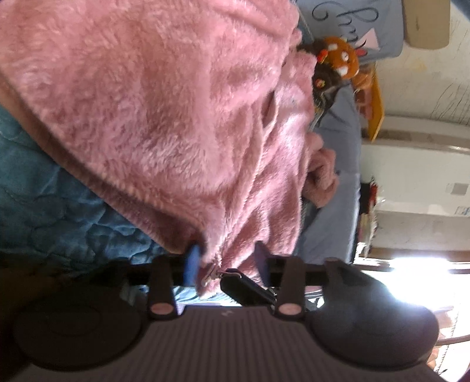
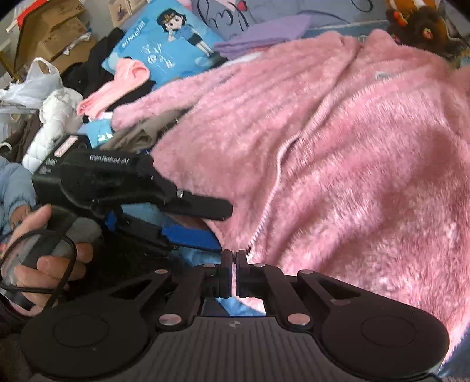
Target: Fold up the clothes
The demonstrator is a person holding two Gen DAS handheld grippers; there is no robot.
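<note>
A fluffy pink fleece jacket [image 1: 164, 111] [image 2: 352, 152] with a front zipper lies spread on the bed. My left gripper [image 1: 226, 255] stands open, its blue pads [image 1: 192, 260] apart on either side of the bottom hem beside the zipper's end. In the right wrist view the left gripper [image 2: 223, 226] comes in from the left, held in a person's hand [image 2: 44, 249], with its fingers parted around the hem. My right gripper [image 2: 234, 255] is shut at the jacket's bottom corner by the zipper, a thin pale strip pinched between its pads. Its black fingertips [image 1: 249, 289] show beside the metal zipper end.
A blue quilt [image 1: 58, 205] covers the bed under the jacket. An orange plush toy [image 1: 340, 58] [image 2: 411, 26] sits past the collar. At the left are a blue cartoon pillow [image 2: 170, 44], a pink garment [image 2: 117, 85], a white puffer jacket [image 2: 55, 123], a plastic bag [image 2: 32, 82] and cardboard boxes [image 2: 50, 29].
</note>
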